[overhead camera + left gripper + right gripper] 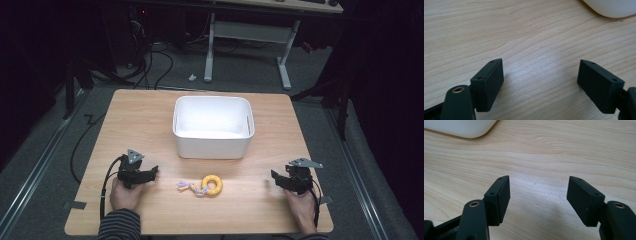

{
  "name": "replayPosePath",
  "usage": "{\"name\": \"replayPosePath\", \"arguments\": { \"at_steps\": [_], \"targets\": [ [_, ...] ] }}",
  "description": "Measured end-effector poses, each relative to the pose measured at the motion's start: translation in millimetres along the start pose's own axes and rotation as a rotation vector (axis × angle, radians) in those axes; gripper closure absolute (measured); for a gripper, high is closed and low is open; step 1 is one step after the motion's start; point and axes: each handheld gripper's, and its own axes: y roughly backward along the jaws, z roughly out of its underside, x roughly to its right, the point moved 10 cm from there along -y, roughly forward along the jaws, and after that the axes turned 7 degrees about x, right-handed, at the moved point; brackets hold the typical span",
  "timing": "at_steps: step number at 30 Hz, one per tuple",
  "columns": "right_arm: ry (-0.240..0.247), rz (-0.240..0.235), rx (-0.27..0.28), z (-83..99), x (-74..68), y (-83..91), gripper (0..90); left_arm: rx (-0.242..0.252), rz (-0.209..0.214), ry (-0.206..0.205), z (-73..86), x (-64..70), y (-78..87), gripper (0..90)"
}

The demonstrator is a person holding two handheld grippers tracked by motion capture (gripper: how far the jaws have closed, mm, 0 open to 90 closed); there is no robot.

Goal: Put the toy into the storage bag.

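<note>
The yellow ring toy [212, 185] with its knotted rope tail lies on the wooden table [150, 120] between the two grippers, just in front of the white bin [212, 145] and touching neither. The left gripper [150, 174] and the right gripper [276, 176] rest low at the table's near corners, each held in a hand — jaws spread wide, with bare wood between them (nothing gripped). Beyond the far edge lie grey floor, cables and a white desk frame [250, 45] in a dark room.
</note>
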Motion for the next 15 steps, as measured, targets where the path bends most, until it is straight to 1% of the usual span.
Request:
{"name": "replayPosePath", "arguments": {
  "at_steps": [4, 6, 8, 9, 12, 13, 14, 15],
  "targets": [
    [0.013, -0.011, -0.001, -1.7, -4.0, 1.1, 36.2, 0.000, 0.000, 0.000, 0.0, 0.0, 0.0, 21.5],
    [0.014, -0.031, 0.005, -5.2, -8.5, 1.8, 38.0, 0.001, 0.000, 0.001, -0.1, -0.1, -0.1, 21.6],
    [0.016, -0.037, 0.006, -6.4, -10.2, 2.3, 38.8, 0.001, 0.001, 0.002, -0.2, -0.1, -0.2, 21.7],
    [0.027, -0.048, 0.014, -8.6, -12.6, 2.8, 40.4, 0.001, 0.001, 0.002, -0.2, -0.1, -0.2, 21.8],
    [0.030, -0.078, 0.024, -11.7, -19.3, 3.7, 43.0, 0.001, -0.002, 0.001, -0.1, -0.1, -0.1, 21.8],
    [0.036, -0.094, 0.029, -13.7, -23.1, 3.7, 44.5, 0.000, -0.002, 0.001, -0.1, -0.1, -0.1, 21.7],
    [0.036, -0.094, 0.029, -13.7, -23.1, 3.7, 44.5, 0.000, -0.002, 0.001, -0.1, -0.1, -0.1, 21.7],
    [0.032, -0.111, 0.030, -15.0, -27.2, 2.2, 45.3, 0.001, -0.002, 0.001, -0.2, -0.2, -0.2, 21.8]
  ]
}}
